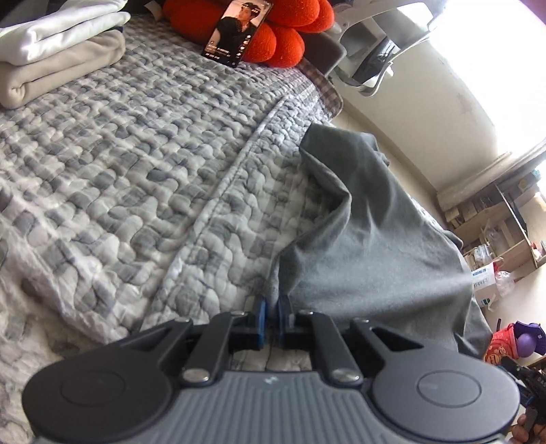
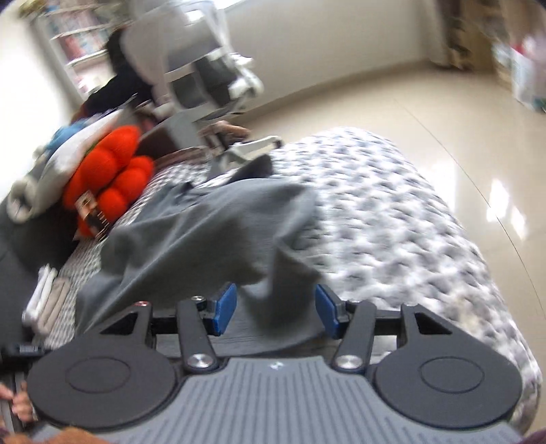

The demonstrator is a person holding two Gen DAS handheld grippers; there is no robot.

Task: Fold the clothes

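A dark grey garment point(image 1: 372, 232) hangs over the right edge of the quilted bed point(image 1: 136, 153). My left gripper point(image 1: 273, 319) is shut on the garment's near edge, blue pads pinching the cloth. In the right wrist view, the same grey garment point(image 2: 211, 235) lies bunched on the quilt point(image 2: 392, 218). My right gripper point(image 2: 275, 309) is open, its blue pads point(image 2: 225, 307) wide apart, with a fold of the grey cloth lying between them. That view is blurred by motion.
Folded white and beige clothes point(image 1: 58, 51) are stacked at the bed's far left. An orange cushion point(image 1: 283, 30) and a propped phone point(image 1: 237, 30) stand at the head. An office chair point(image 1: 372, 44), shelves point(image 1: 494, 222) and shiny floor point(image 2: 443, 102) lie beyond the bed.
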